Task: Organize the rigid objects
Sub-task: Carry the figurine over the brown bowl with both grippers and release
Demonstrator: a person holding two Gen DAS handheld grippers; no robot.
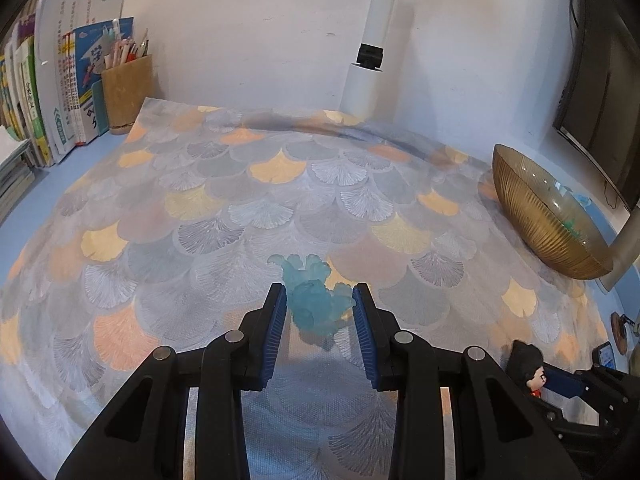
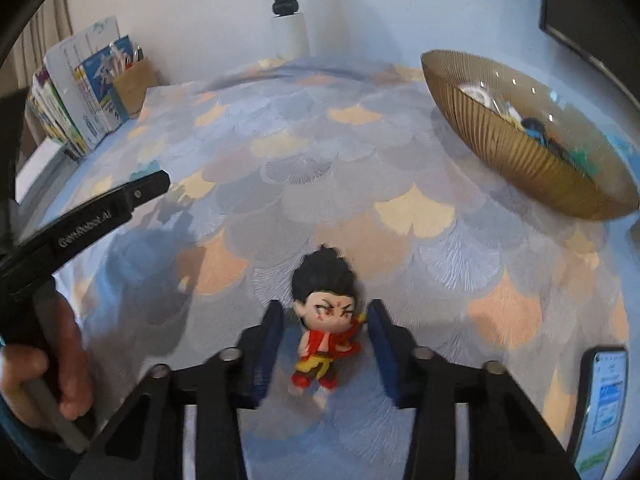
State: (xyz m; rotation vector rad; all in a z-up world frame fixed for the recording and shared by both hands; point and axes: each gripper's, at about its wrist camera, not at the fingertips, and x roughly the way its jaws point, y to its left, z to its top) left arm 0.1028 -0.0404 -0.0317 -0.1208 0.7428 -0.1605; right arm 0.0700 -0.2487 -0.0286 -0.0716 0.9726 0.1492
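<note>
A translucent blue figurine [image 1: 316, 300] lies on the patterned mat between the open fingers of my left gripper [image 1: 320, 304]; the pads stand on either side without clearly squeezing it. A small black-haired figure in red clothes [image 2: 326, 320] lies on the mat between the open fingers of my right gripper [image 2: 326, 320]; its raised arm is near the right pad. The same figure [image 1: 534, 376] and the right gripper [image 1: 568, 384] show at the lower right of the left wrist view. A ribbed amber glass bowl [image 1: 532, 216] [image 2: 500, 136] with several small objects stands at the right.
Books [image 1: 48, 92] and a brown pen holder [image 1: 126, 88] stand at the back left. A white pole [image 1: 372, 40] rises at the back wall. A dark monitor [image 1: 600, 92] is at the right. A phone [image 2: 604, 404] lies at the mat's right edge. The left gripper's body [image 2: 100, 208] crosses the right wrist view.
</note>
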